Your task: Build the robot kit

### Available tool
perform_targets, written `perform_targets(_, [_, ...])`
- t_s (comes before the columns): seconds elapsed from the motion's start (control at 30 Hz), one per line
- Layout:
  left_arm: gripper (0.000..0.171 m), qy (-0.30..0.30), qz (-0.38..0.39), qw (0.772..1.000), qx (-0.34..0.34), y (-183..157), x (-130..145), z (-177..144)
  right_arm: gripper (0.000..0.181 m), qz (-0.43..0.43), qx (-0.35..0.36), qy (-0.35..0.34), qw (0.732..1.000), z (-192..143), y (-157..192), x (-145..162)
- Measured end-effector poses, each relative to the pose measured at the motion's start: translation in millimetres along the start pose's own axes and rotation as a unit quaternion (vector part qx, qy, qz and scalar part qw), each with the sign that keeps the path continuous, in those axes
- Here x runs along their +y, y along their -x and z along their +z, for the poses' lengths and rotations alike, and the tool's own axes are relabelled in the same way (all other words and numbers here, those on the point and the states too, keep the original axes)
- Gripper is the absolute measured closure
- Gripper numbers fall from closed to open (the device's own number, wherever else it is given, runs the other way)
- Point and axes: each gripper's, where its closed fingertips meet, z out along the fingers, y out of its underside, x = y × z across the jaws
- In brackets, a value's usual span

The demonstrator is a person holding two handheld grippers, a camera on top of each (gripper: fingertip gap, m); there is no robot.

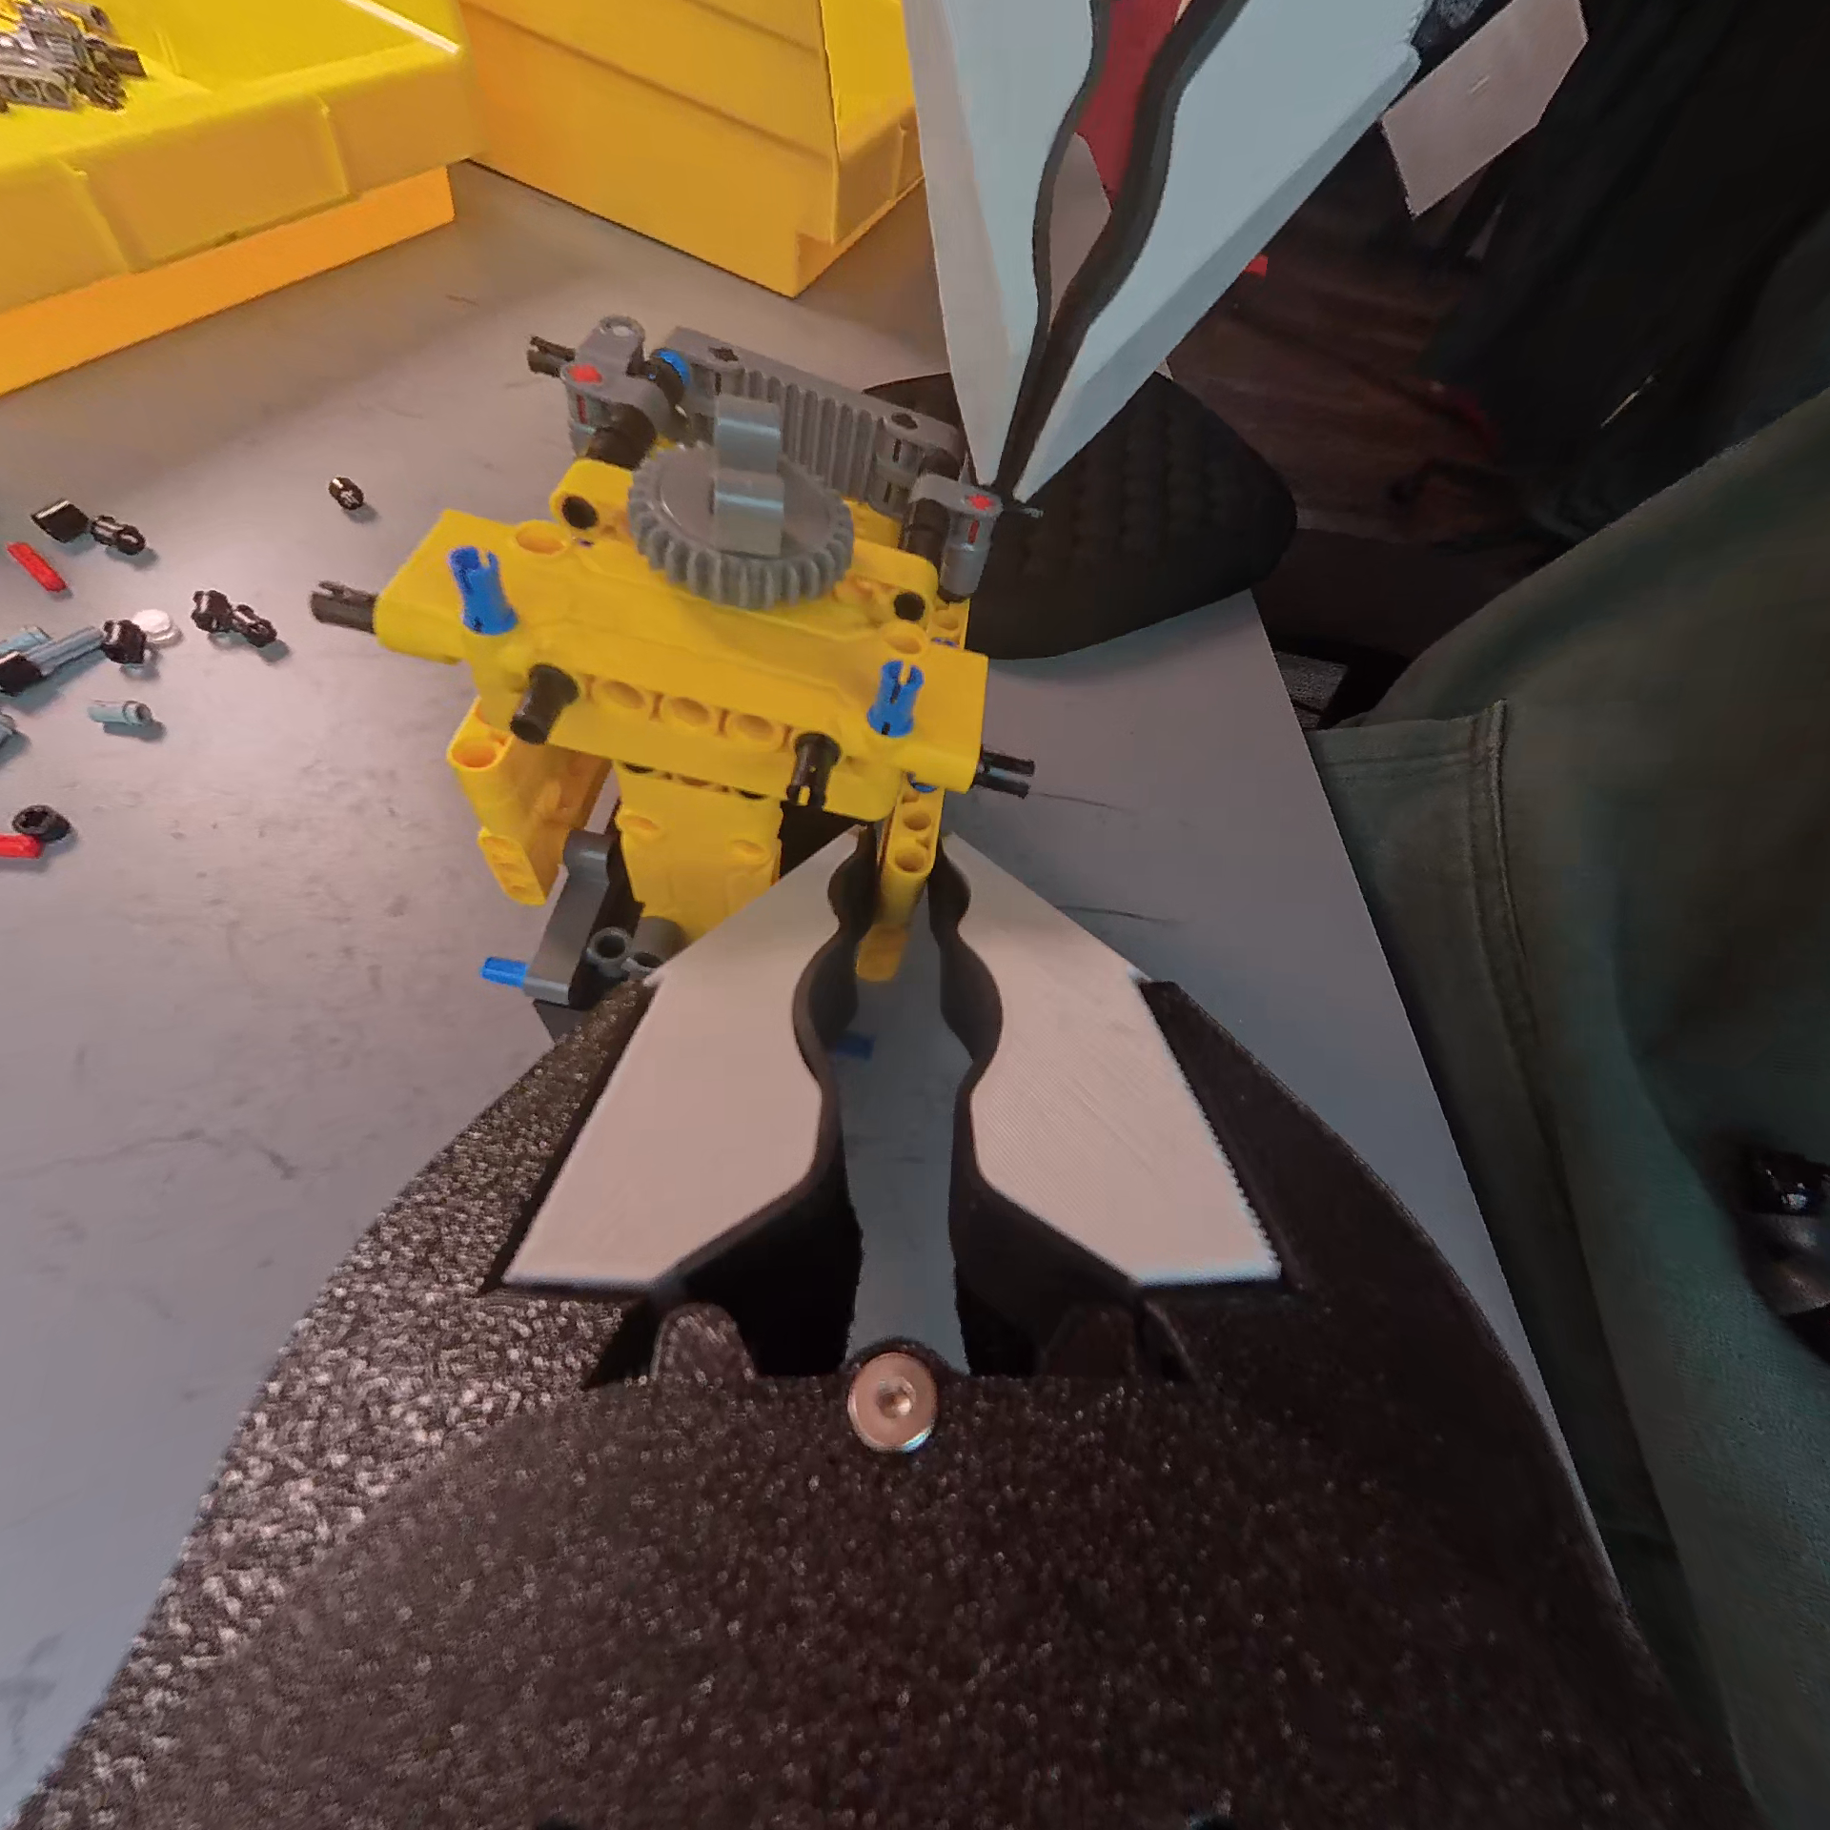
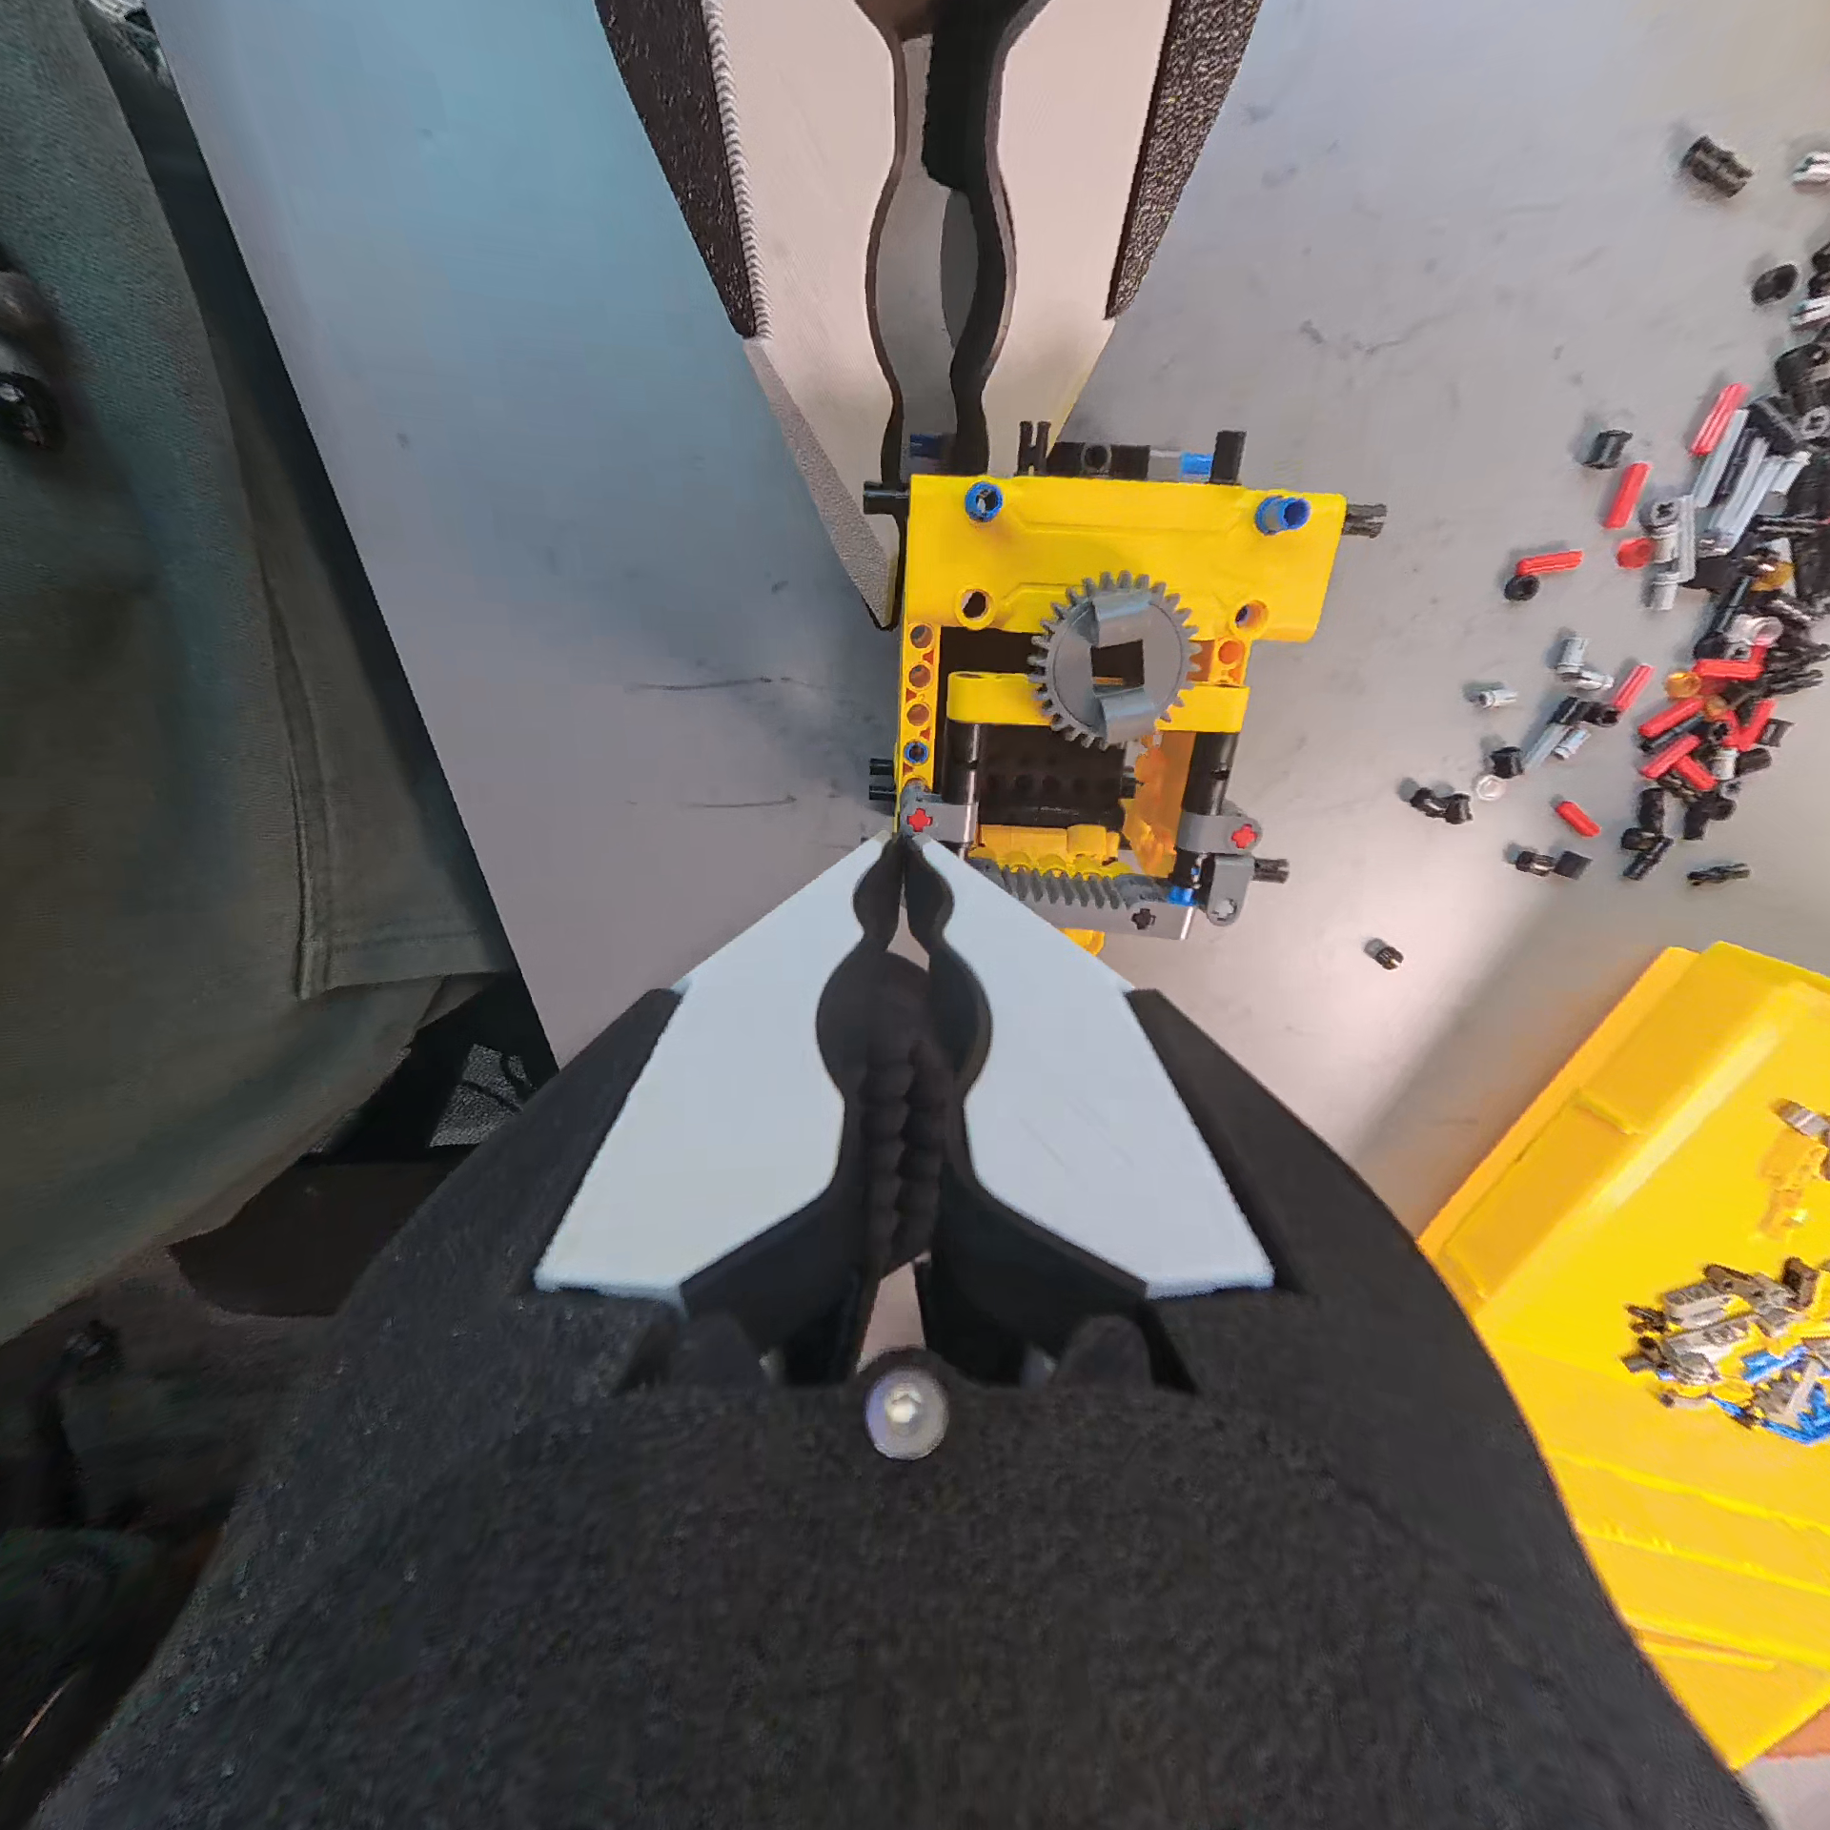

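A yellow brick assembly point(image 1: 693, 634) with a grey gear point(image 1: 738, 540) and a grey toothed rack point(image 1: 842, 426) stands on the grey table, near its edge. My left gripper point(image 1: 896, 852) is shut on a yellow upright beam point(image 1: 903, 896) at the assembly's near right corner. My right gripper point(image 1: 995, 495) comes in from the far side, fingers shut, tips touching a grey connector with a red axle end point(image 1: 975, 505). In the right wrist view the right gripper point(image 2: 903, 842) meets that connector point(image 2: 926, 817) on the assembly point(image 2: 1119, 535), with the left gripper point(image 2: 936, 456) opposite. I cannot tell whether the tips pinch anything.
Yellow parts bins point(image 1: 248, 178) stand at the back of the table and show in the right wrist view point(image 2: 1634, 1188). Several small loose black, red and grey pieces point(image 2: 1703, 693) lie scattered on the table point(image 1: 248, 990). A person in dark green clothing point(image 1: 1584, 891) sits at the table edge. My right fingertips sit around 6 cm from my left ones.
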Motion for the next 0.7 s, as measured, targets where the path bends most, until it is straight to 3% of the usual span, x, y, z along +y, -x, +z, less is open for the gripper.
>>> perform_targets(0.33, [0.162,0.005,-0.014,1.0,0.003,3,-1,0,0.181,-0.013,0.02,0.025,0.999,0,-1,0])
perform_targets(0.47, [0.145,-0.001,0.018,1.0,0.002,-1,-5,-12,0.177,-0.002,0.033,-0.01,0.999,-4,-2,0])
perform_targets(0.57, [0.146,0.014,0.055,0.998,-0.016,3,4,-20,0.169,0.03,0.027,-0.061,0.997,-17,-8,-11])
perform_targets(0.7, [0.147,-0.03,0.063,0.997,-0.012,11,-3,-33,0.167,0.021,0.059,-0.112,0.992,-26,-26,-43])
